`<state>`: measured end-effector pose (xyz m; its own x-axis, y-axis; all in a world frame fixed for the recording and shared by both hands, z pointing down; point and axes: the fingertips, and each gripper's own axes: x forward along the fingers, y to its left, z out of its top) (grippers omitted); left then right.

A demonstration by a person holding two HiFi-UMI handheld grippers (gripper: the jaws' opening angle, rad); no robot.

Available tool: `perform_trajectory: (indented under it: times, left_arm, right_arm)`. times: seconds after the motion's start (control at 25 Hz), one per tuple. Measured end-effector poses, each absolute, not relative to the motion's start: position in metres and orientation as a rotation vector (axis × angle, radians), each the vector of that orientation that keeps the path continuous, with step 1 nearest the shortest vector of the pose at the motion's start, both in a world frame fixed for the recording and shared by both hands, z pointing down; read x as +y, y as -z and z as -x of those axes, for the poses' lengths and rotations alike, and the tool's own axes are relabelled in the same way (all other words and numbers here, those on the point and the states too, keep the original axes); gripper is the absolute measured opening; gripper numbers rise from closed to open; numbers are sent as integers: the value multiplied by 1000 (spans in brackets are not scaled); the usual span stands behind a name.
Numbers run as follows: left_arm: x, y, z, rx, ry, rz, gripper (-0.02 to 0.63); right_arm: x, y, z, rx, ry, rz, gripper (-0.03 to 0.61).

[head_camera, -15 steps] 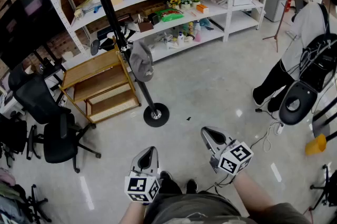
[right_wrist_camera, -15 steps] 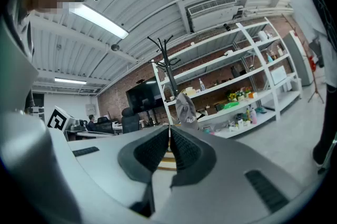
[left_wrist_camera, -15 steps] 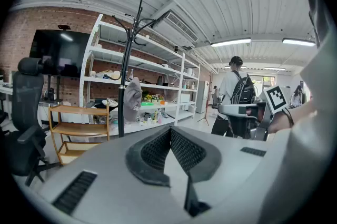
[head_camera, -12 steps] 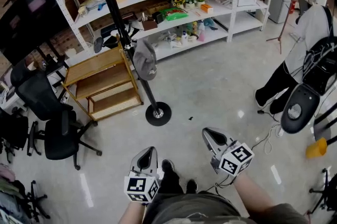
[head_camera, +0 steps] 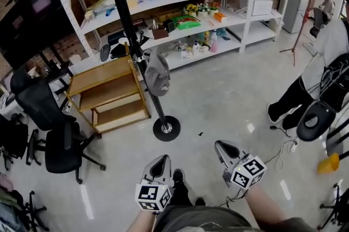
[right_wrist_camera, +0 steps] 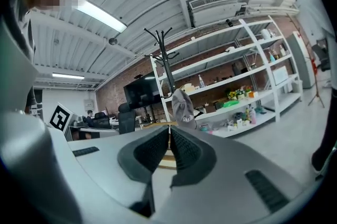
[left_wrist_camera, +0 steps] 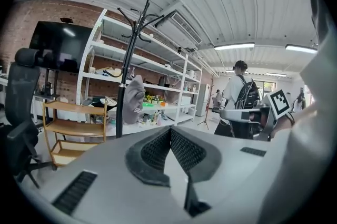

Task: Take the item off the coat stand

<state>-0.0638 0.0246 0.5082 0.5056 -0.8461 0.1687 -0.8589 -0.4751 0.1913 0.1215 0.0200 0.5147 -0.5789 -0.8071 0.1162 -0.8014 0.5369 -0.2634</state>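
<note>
head view: a grey cap [head_camera: 157, 73] hangs from a low hook of the black stand [head_camera: 128, 34], against its pole and above the round base, just beside a wooden rack [head_camera: 107, 92]. the left gripper [head_camera: 160, 162] and right gripper [head_camera: 223, 148] are level near the person's body, well apart from the stand. both pairs of jaws are clenched with nothing between them.

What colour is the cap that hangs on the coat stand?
Grey. The cap shows best in the head view.
</note>
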Motion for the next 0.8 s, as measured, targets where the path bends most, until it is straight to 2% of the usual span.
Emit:
perform_trajectory:
  times: [0.8]
  left_arm:
    - [-143, -482, 88, -1441, -10, -2546, 8]
  right_arm:
    - [-141, -501, -93, 2688, 437, 1443, 15]
